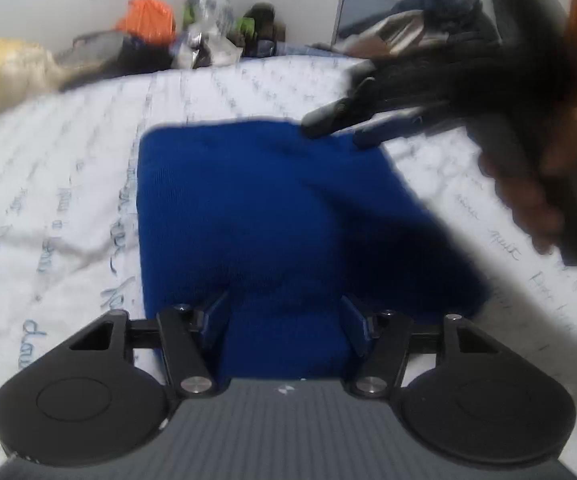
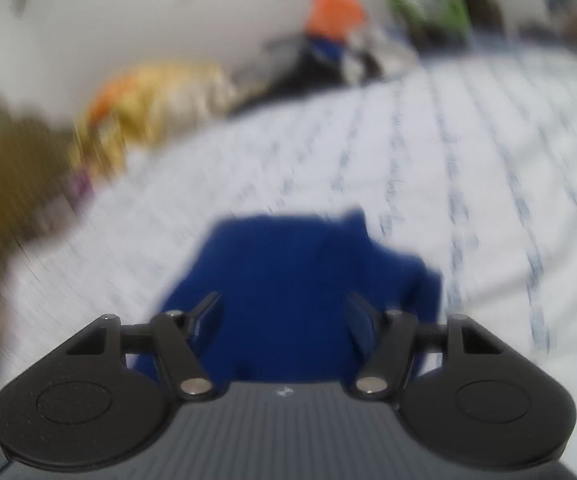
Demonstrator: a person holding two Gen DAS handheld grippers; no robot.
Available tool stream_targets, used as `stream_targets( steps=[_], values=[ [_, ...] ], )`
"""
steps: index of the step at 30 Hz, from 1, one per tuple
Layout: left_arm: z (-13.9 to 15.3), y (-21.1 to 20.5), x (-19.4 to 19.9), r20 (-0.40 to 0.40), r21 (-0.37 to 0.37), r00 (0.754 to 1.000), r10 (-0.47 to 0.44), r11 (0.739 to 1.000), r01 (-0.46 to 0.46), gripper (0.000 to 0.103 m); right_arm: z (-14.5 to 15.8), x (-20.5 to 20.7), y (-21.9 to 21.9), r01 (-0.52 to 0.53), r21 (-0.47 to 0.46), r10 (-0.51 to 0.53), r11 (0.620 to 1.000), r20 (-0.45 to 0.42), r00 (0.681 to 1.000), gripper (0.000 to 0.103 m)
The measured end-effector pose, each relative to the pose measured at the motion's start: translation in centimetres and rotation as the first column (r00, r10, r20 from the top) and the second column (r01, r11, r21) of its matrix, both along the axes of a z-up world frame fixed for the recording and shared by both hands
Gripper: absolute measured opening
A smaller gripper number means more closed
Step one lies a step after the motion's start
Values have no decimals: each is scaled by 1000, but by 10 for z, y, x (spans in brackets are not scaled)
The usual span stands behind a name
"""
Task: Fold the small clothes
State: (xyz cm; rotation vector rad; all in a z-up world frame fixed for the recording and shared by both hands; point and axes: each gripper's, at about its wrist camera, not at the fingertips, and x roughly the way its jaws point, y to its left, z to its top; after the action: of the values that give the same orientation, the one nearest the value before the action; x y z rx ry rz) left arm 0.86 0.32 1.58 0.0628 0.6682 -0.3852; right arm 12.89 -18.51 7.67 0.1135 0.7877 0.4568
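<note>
The blue garment (image 1: 256,216) lies flat on the white bedsheet (image 1: 68,184), folded to a rough rectangle with a straight left edge, a fairly even far edge and a right side that slants out toward 4 o'clock. In the left wrist view the left gripper (image 1: 284,320) sits over the near edge at 6 o'clock, its jaws set moderately wide with blue cloth showing between them; whether the pads press on it I cannot tell. The right gripper (image 1: 340,132), held in a hand (image 1: 528,200) coming in from 3 o'clock, has its fingertips at the far right corner of the garment, at about 1 o'clock, jaws parted with nothing gripped. The right wrist view is blurred; there the jaws stand apart above the cloth. Bare sheet spreads from 7 to 11 o'clock and beyond the far edge. Clutter lines the bed's far rim: a yellow cloth (image 1: 4,68) at 10, an orange bag (image 1: 148,16) at 11, dark clothes (image 1: 448,12) at 1
</note>
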Motion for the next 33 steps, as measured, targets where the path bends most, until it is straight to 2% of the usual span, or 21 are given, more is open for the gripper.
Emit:
stream_targets(
  steps=[1, 2, 3, 4, 5, 8, 9, 11, 13, 15, 17, 18, 20, 21, 24, 26, 28, 29, 30, 31, 33],
  values=[
    [-5, -1, -2, 20, 1, 1000, -20, 1000, 20, 72, -17, 14, 13, -11, -121, 7, 993, -34, 999, 66],
    [-9, -4, -7, 43, 15, 999, -26, 1000, 25, 73, -32, 18, 16, -35, -161, 42, 986, 42, 998, 72],
    [-11, -6, -11, 66, 34, 997, -28, 999, 26, 74, -42, 24, 13, -35, -152, 47, 988, 77, 996, 77],
    [-11, -6, -11, 62, 30, 998, -24, 999, 22, 74, -44, 36, 8, 2, -112, 4, 994, 51, 999, 77],
    [-11, -4, -10, 55, 12, 998, -18, 1000, 17, 74, -42, 46, 10, 16, -109, -15, 994, 9, 1000, 77],
    [-12, 0, -10, 54, -19, 998, -13, 1000, 14, 74, -31, 59, 33, -12, -232, -1, 973, -54, 999, 77],
    [-12, 0, -9, 54, -27, 998, -11, 1000, 12, 75, -23, 56, 39, 13, -243, -20, 970, -25, 999, 77],
    [-11, 1, -9, 52, -38, 999, -12, 999, 14, 78, -5, 42, 47, 9, -175, 5, 984, 77, 997, 78],
    [-10, -1, -9, 49, -39, 999, -23, 999, 25, 81, 3, 34, 67, -74, -122, 83, 990, 75, 994, 78],
    [-10, -2, -8, 47, -37, 998, -32, 999, 33, 83, -4, 38, 97, -150, -152, 159, 977, 48, 986, 78],
    [-10, 0, -6, 46, -45, 998, -32, 998, 34, 83, -26, 49, 125, -187, -245, 197, 951, 16, 980, 78],
    [-10, 2, -5, 45, -52, 999, -29, 998, 32, 83, -42, 59, 134, -187, -265, 189, 946, -16, 982, 91],
    [-10, 2, -6, 43, -65, 999, -24, 997, 27, 83, -60, 76, 129, -142, -165, 148, 976, 27, 989, 103],
    [-10, 3, -5, 41, -70, 999, -23, 997, 26, 83, -65, 82, 130, -136, -171, 148, 976, 62, 987, 103],
    [-9, 2, -7, 46, -64, 999, -27, 997, 30, 84, -64, 84, 147, -109, -211, 123, 971, 55, 991, 103],
    [-7, 5, -11, 52, -76, 998, -23, 997, 27, 84, -59, 71, 137, -94, -195, 108, 976, 62, 992, 103],
    [-2, 19, -19, 50, -117, 998, 27, 993, -21, 84, -38, 46, 105, -46, -102, 53, 994, 69, 996, 103],
    [2, 30, -24, 41, -157, 998, 53, 986, -45, 89, -24, 25, 81, -29, -30, 32, 999, 91, 995, 103],
    [5, 42, -29, 26, -205, 996, 80, 976, -73, 100, -14, 3, 55, -21, 45, 16, 999, 101, 995, 103],
    [6, 54, -31, 0, -246, 993, 114, 963, -111, 103, -10, -15, 29, -16, 116, 6, 993, 87, 996, 103],
    [3, 74, -22, -113, -316, 983, 144, 933, -173, 99, -16, -38, -15, 20, 211, -18, 977, -12, 1000, 103]
  ],
)
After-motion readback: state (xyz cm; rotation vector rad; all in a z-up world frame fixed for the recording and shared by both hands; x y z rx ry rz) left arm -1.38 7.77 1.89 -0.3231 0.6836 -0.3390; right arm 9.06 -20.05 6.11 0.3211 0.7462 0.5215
